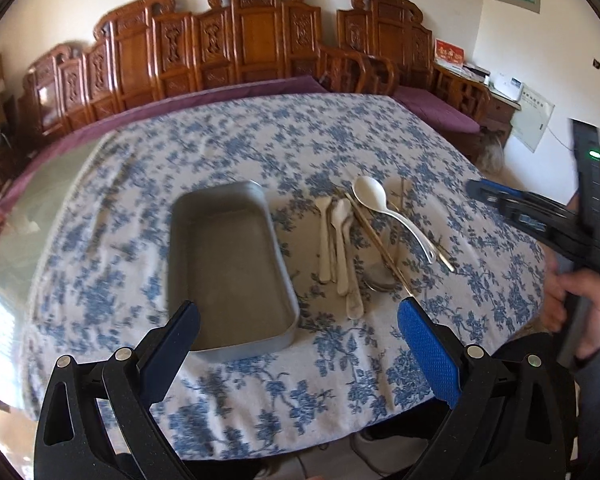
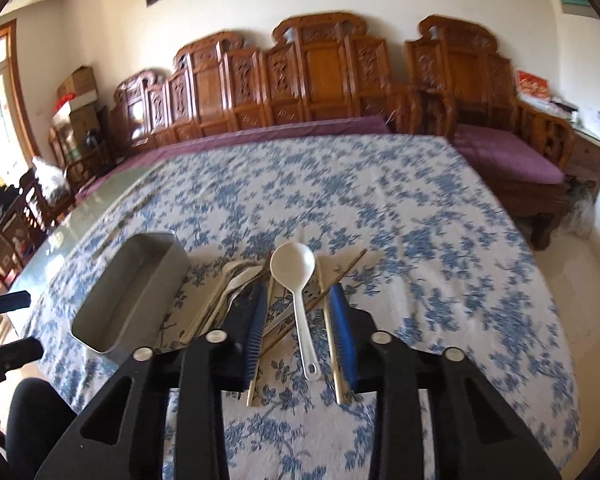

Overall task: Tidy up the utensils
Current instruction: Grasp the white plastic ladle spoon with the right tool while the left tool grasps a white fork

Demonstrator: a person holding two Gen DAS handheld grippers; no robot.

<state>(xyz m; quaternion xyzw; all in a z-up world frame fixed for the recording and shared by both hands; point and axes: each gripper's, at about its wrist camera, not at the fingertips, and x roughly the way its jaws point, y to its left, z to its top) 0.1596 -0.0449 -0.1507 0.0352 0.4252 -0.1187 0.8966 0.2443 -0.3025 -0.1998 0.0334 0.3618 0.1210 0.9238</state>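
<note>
A grey metal tray lies empty on the floral tablecloth; it also shows in the right wrist view. To its right lies a pile of utensils: a large white spoon, smaller white spoons, chopsticks and a metal spoon. My left gripper is open, above the tray's near end. My right gripper is open, its fingers on either side of the large spoon's handle, above the table. It shows at the right of the left view.
The table has bare glass at its left side beyond the cloth. Carved wooden benches with purple cushions line the wall behind. My legs are below the near table edge.
</note>
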